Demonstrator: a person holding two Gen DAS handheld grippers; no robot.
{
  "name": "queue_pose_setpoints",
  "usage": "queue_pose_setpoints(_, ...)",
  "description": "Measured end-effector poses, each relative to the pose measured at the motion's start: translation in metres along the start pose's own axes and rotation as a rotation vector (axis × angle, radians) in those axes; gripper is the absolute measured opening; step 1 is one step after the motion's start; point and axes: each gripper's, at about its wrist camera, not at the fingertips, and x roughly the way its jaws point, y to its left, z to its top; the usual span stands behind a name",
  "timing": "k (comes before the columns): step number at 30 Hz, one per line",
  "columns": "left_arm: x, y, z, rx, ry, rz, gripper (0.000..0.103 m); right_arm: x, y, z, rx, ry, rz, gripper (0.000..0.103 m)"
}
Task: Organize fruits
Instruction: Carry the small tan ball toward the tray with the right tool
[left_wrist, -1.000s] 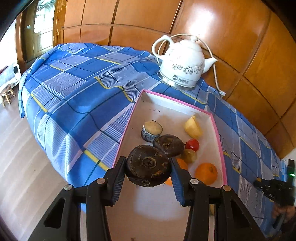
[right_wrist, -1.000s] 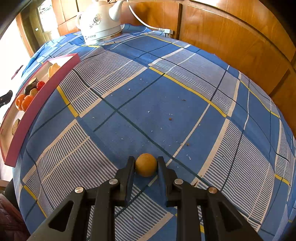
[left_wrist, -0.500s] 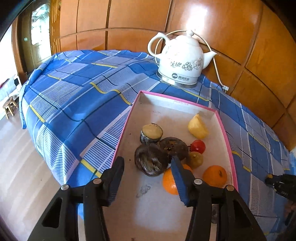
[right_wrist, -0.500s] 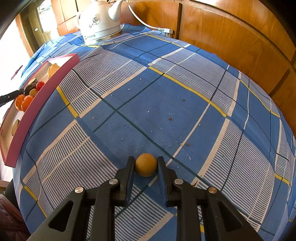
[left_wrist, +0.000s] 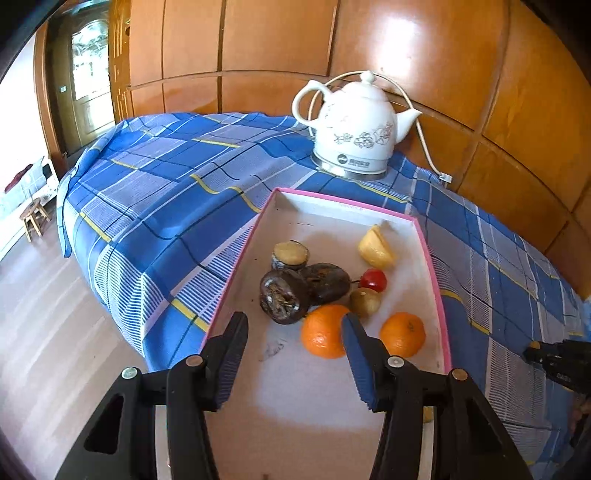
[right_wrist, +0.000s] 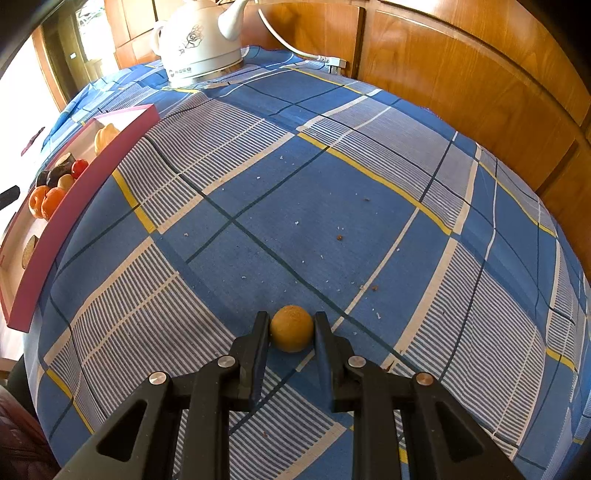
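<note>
Right wrist view: right gripper (right_wrist: 291, 325) is clamped on a small tan fruit (right_wrist: 291, 328) on the tablecloth (right_wrist: 332, 184); left gripper (left_wrist: 293, 332) gapes empty over the pink-rimmed box (left_wrist: 436, 280).

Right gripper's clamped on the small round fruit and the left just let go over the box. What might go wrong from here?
1. The small round fruit is pinched only at the tips of the right gripper; being round, it may squirt out and roll across the tablecloth.
2. The dark fruit lies tilted against its neighbours and may roll.
3. The left gripper, jaws open, hangs close over an orange; dipping could knock it around inside the pink-rimmed box.
</note>
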Motion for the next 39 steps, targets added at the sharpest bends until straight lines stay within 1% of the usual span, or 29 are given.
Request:
queue_pose_setpoints(8, -0.008, -0.018, -0.005, 0.039, -0.004, -0.036, 0.054, 0.0, 0.0, 0.0, -0.001, 0.0, -0.002, 0.024)
queue_pose_setpoints(13, -0.01, -0.025, -0.008, 0.062, -0.006, -0.045, 0.054, 0.0, 0.0, 0.0, 0.0, 0.001, -0.001, 0.024)
queue_pose_setpoints(29, -0.011, -0.034, -0.015, 0.087, 0.01, -0.066, 0.054, 0.0, 0.0, 0.0, -0.001, 0.0, -0.001, 0.024)
queue_pose_setpoints(39, -0.012, -0.034, -0.014, 0.089, 0.004, -0.065, 0.054, 0.0, 0.001, 0.0, -0.003, 0.0, -0.006, 0.024)
